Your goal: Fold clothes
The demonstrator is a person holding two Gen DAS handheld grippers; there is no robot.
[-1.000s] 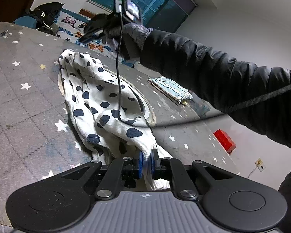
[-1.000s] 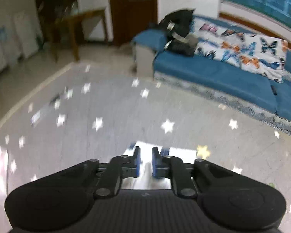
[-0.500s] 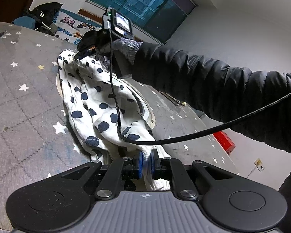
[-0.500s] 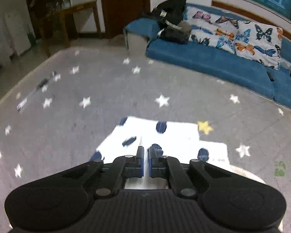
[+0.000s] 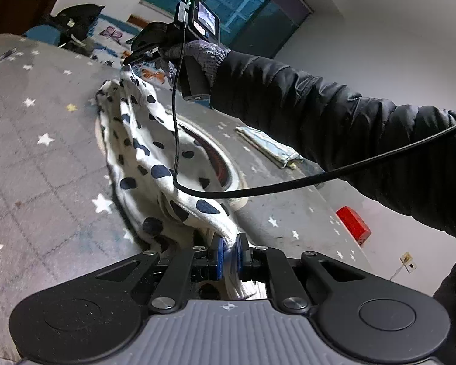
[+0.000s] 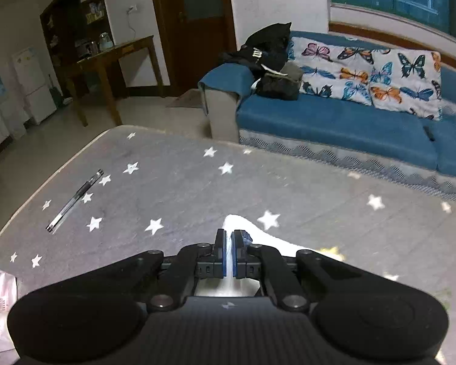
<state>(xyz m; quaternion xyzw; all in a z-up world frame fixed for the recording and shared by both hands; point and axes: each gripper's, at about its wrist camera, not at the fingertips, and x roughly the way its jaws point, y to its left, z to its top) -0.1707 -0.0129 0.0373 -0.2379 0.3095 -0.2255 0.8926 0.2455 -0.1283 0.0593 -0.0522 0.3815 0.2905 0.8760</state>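
Note:
A white garment with dark blue spots point(image 5: 143, 152) stretches over the grey star-patterned table point(image 5: 39, 164). My left gripper point(image 5: 228, 254) is shut on its near end, white cloth bunched between the blue pads. The far end is lifted off the table, pinched by my right gripper point(image 5: 141, 57), held by a gloved hand point(image 5: 197, 57) with a black sleeve. In the right wrist view my right gripper point(image 6: 228, 251) is shut on a white edge of the garment point(image 6: 240, 223), and most of the cloth is hidden under the gripper body.
A folded light blue cloth point(image 5: 267, 147) lies on the table beyond the garment. A red box point(image 5: 352, 225) sits past the table edge. A pen point(image 6: 74, 200) lies near the table's left edge. A blue sofa point(image 6: 334, 124) with butterfly cushions stands behind. A black cable point(image 5: 319, 179) crosses above the garment.
The right gripper came down onto the far end of the garment, shut on it and has raised it off the table. The left gripper kept its hold on the near end.

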